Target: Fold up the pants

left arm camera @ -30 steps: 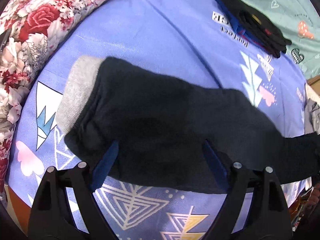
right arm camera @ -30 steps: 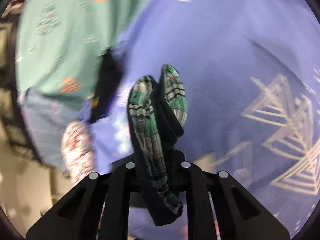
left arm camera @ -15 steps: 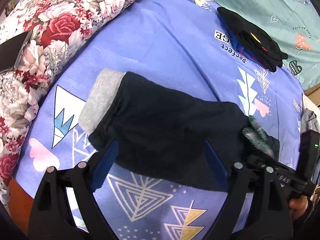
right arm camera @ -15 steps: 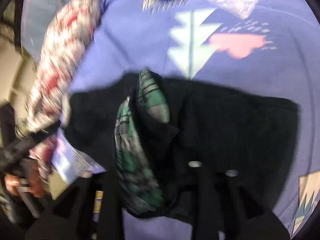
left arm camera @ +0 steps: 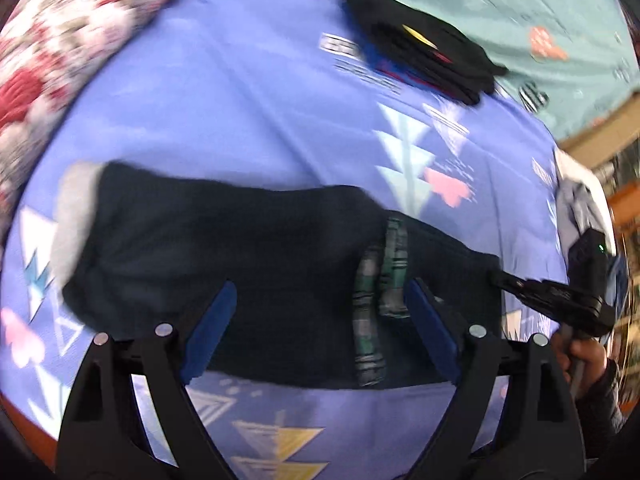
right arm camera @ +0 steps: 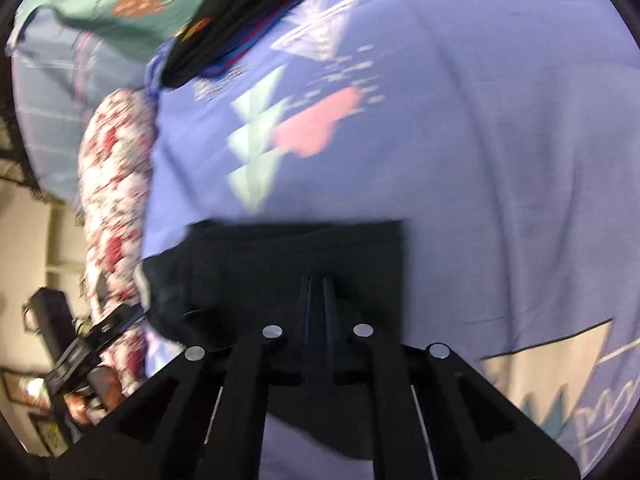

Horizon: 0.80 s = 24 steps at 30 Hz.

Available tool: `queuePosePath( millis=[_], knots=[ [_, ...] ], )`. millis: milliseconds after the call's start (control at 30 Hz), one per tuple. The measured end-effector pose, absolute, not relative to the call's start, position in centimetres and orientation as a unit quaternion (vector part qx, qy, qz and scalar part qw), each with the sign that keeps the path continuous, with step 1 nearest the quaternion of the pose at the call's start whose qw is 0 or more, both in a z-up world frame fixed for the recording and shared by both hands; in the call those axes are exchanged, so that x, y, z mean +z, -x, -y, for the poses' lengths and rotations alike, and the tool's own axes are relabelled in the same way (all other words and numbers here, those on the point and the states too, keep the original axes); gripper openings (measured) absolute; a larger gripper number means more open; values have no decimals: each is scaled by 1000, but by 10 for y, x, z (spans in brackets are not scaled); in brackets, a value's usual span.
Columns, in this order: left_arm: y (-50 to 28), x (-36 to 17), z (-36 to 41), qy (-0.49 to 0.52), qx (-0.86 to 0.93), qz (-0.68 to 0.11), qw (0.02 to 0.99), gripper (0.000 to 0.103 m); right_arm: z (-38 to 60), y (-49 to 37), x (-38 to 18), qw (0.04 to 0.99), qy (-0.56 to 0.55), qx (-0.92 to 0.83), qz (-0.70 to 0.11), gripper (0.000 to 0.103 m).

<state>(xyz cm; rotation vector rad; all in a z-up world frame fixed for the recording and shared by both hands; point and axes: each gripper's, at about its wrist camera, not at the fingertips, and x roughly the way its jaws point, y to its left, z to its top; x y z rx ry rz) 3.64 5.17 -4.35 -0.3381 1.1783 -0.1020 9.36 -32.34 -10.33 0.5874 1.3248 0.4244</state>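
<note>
Folding is midway: black pants [left arm camera: 256,280] lie doubled near the bedsheet's [left arm camera: 240,100] front edge; left gripper [left arm camera: 320,332] gapes wide, right gripper [right arm camera: 316,296] pinched empty, just closing. Next, regrasp an end.

Our left gripper [left arm camera: 320,324] points steeply down with its jaws spread wide, the blue pads [left arm camera: 210,330] well apart and pressing on nothing. Our right gripper [right arm camera: 316,300] also tilts downward; its jaws have just been closing and now stand together, the two fingers side by side with nothing visible between them. In the left wrist view our right hand [left arm camera: 584,356] wraps the handle of its gripper, a dark sleeve [left arm camera: 600,404] at the wrist. Both views are blurred.
</note>
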Motion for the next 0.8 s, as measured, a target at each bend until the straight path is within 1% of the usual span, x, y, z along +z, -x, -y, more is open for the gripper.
queuePosePath(
  millis=[33,67,133,167,233,367,433,500,533,567,633,733,800],
  knots=[
    [-41,-45,-43,155,-56,-555,816,88,326,-95,-109,733,-263,185,-600,1],
    [-46,-46,-32,151,-66,-558,813,88,326,-96,-116,735,-258,172,-603,0],
    [-52,-45,-17,142,-81,-563,810,88,326,-91,-115,744,-254,165,-596,0],
    [-55,-43,-9,140,-92,-561,810,88,325,-88,-108,749,-254,170,-588,5],
    [-58,-42,3,136,-106,-561,809,88,322,-82,-98,744,-258,195,-585,5],
    [-61,-55,20,104,-122,-581,798,88,312,-58,-93,715,-230,229,-619,5],
    [-60,-67,20,101,-114,-600,786,88,301,-45,-102,703,-198,226,-645,5],
    [-56,-81,12,98,-96,-622,771,88,309,-34,-114,697,-196,214,-656,1],
    [-51,-85,7,97,-87,-629,766,88,315,-33,-115,696,-215,211,-652,1],
    [-48,-87,2,98,-84,-632,764,88,319,-33,-112,695,-223,208,-651,5],
    [-42,-90,-7,102,-76,-635,762,88,323,-34,-96,714,-214,208,-633,8],
    [-34,-95,-19,113,-66,-641,757,88,313,-45,-77,748,-176,207,-605,8],
    [-33,-98,-23,125,-60,-642,754,88,313,-57,-77,757,-175,203,-596,8]
  ],
)
